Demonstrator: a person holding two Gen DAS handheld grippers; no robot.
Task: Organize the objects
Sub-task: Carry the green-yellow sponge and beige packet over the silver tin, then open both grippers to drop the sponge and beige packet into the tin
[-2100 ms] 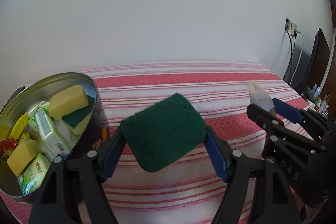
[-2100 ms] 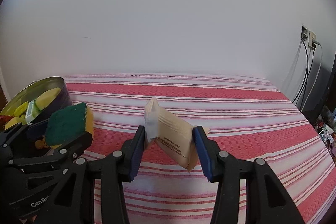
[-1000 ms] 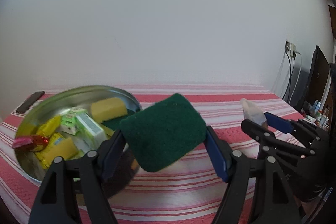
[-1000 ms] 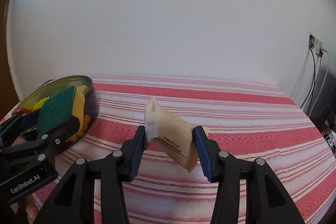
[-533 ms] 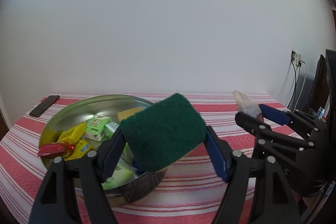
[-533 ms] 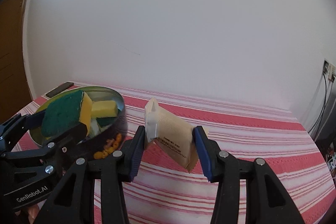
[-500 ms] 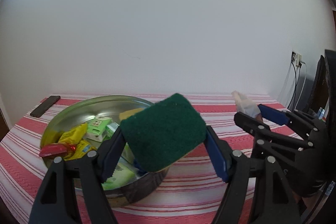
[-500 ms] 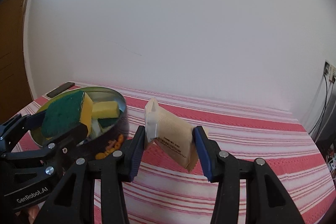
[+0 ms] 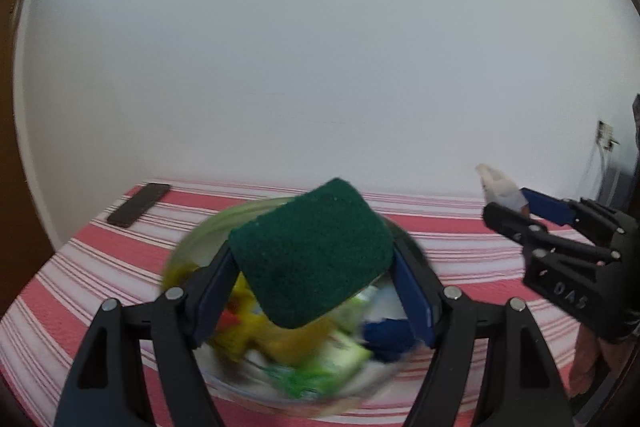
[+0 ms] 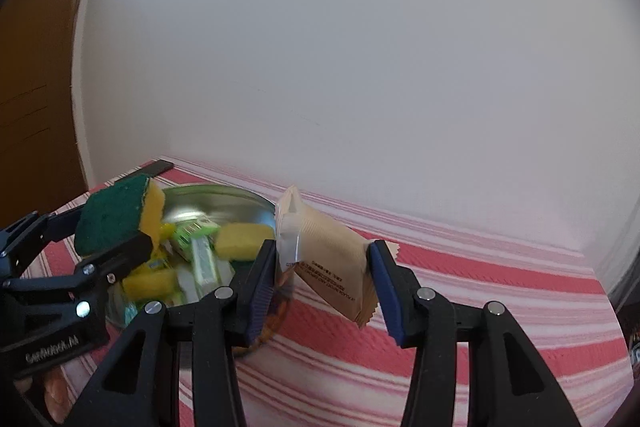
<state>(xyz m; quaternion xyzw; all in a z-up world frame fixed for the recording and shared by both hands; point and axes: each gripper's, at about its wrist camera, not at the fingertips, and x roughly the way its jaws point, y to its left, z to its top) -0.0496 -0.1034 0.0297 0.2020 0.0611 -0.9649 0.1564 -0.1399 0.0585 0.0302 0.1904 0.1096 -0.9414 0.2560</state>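
At centre frame the left gripper (image 9: 312, 291) is clamped on a green-faced yellow scouring sponge (image 9: 312, 253), held just above the round metal tin of sponges and packets (image 10: 224, 197). The right gripper (image 10: 322, 279) pinches a beige paper sachet (image 10: 328, 251) at lower centre, beside the tin's right rim, over the red-and-white striped tablecloth (image 10: 480, 307)

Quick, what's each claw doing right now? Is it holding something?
Left claw: shut on the green-and-yellow sponge, above the metal bowl.
Right claw: shut on the tan packet.
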